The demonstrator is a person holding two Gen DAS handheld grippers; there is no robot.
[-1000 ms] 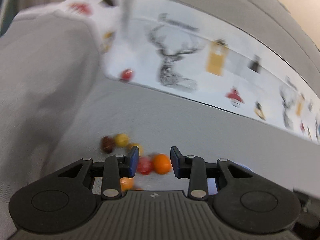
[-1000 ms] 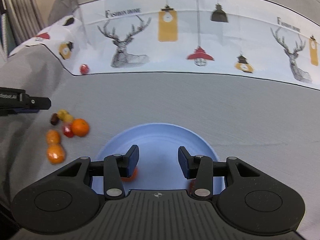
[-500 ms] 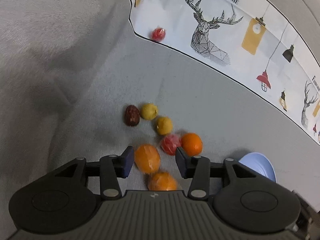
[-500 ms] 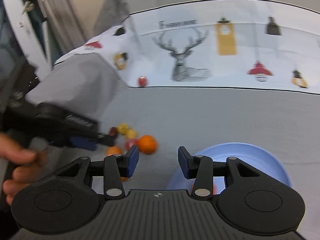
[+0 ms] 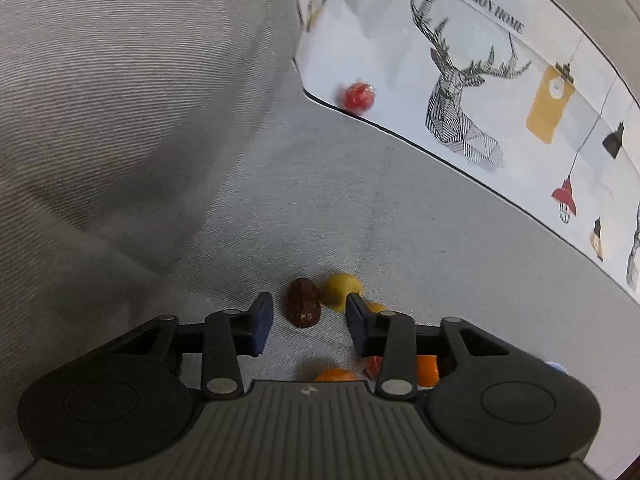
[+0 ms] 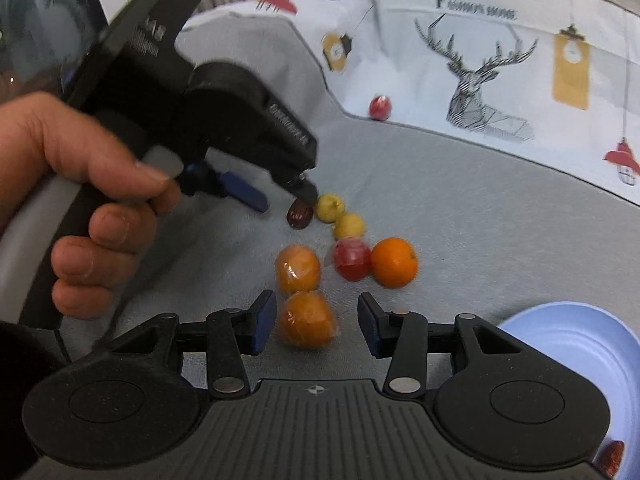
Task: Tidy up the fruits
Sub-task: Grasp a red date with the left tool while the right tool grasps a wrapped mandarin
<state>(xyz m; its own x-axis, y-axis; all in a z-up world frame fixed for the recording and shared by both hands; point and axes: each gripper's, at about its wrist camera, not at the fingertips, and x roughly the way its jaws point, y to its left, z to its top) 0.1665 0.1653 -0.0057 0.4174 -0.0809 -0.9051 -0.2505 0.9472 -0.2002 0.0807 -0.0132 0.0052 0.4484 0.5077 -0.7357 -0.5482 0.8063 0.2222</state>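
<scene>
Fruits lie loose on the grey cloth (image 6: 460, 208), and I read them from my left across to my right. Farthest left, the left gripper (image 5: 306, 320) has its jaws parted and they have just been narrowing; the dark brown date (image 5: 304, 307) sits between them, not yet touched as far as I can see. I judge it light, wrinkled and fairly firm, best pinched across its short waist. Just right of it, against the right finger, is a yellow fruit (image 5: 340, 291), small, round and likely to roll.

Ahead of my right gripper (image 6: 316, 326), whose jaws stand spread and have just been widening, a wrapped orange fruit (image 6: 308, 320) rests between the fingers, close to the left pad but not visibly squeezed. Its film looks slippery, so I would close on the widest part and gently, since it may bruise. A second wrapped orange fruit (image 6: 298, 268) sits just beyond it, then a red fruit (image 6: 352, 259) touching a bare orange (image 6: 394, 262). Low on the right is the blue plate (image 6: 560, 344), where I think they belong. One red fruit (image 6: 379, 107) lies well apart on the printed cloth (image 6: 520, 60).
</scene>
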